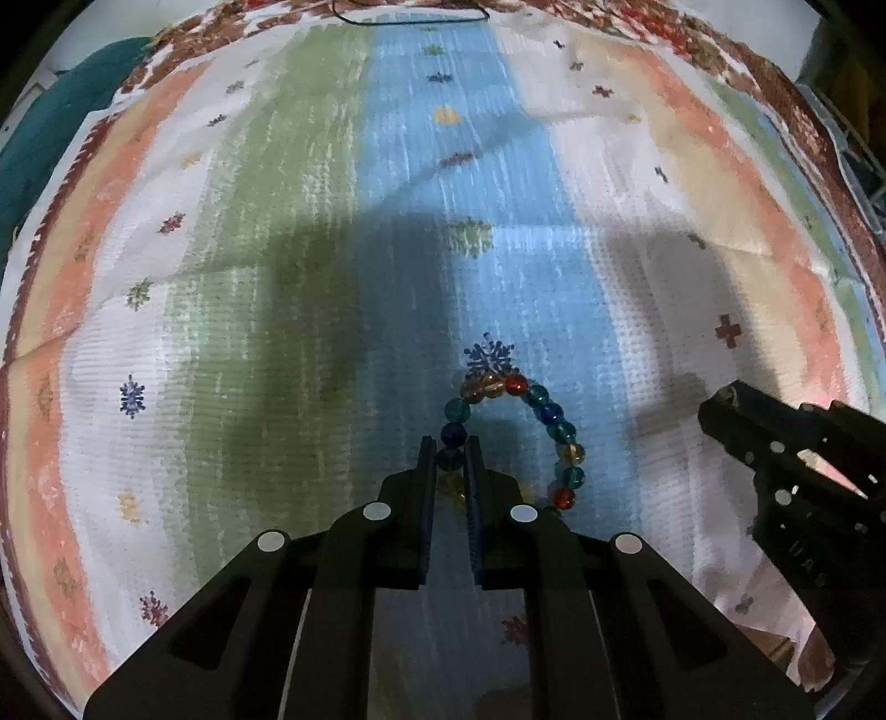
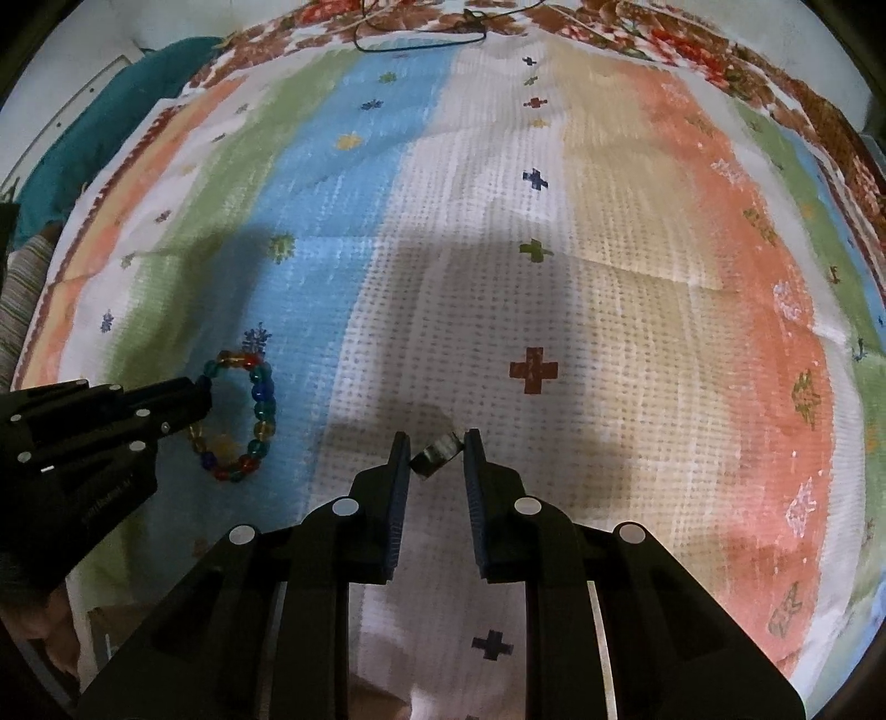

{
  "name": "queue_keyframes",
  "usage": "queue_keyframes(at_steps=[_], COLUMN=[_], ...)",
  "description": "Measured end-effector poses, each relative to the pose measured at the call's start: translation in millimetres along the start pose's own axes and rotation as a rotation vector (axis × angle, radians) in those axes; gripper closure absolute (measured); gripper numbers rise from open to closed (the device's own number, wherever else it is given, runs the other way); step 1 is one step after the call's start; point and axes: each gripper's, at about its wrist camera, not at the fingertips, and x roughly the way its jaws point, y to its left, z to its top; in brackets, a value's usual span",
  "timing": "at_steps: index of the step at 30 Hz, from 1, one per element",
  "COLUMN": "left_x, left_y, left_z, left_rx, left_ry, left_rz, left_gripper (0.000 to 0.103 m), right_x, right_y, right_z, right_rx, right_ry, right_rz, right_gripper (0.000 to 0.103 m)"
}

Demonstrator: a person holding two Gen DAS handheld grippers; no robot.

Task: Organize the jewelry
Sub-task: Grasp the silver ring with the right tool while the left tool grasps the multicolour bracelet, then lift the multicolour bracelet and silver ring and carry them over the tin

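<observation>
A beaded bracelet [image 1: 531, 421] of teal, blue, red and amber beads lies on the striped cloth [image 1: 310, 232]. My left gripper [image 1: 449, 450] is shut on the bracelet's left side, with beads pinched between its tips. In the right wrist view the bracelet [image 2: 260, 410] is at the left, with the left gripper [image 2: 199, 396] on it. My right gripper [image 2: 437, 448] is shut on a small dark metal ring [image 2: 437, 455] held tilted between its tips, just above the cloth [image 2: 609, 277]. The right gripper also shows in the left wrist view [image 1: 720, 404], to the right of the bracelet.
A thin black cord [image 2: 421, 41] lies at the far edge of the cloth, also visible in the left wrist view [image 1: 410, 19]. A teal fabric [image 2: 105, 127] sits beyond the cloth's left edge. Cloth folds run across the right side.
</observation>
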Motion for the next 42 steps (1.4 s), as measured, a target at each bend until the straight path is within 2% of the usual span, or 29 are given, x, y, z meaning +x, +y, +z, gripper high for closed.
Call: queue_keyframes(at_steps=[14, 42], left_x=[-47, -100], left_y=[-9, -29], left_z=[-9, -34], left_rx=[0.015, 0.027], left_ry=[-0.075, -0.150], left_rz=[-0.047, -0.095], left_gripper=[0.094, 0.094], right_x=[-28, -87], right_y=[4, 12], right_z=[-15, -44], right_rx=[-0.016, -0.041], right_ry=[-0.036, -0.124], right_rz=[-0.018, -0.005], right_gripper=[0.083, 0.083])
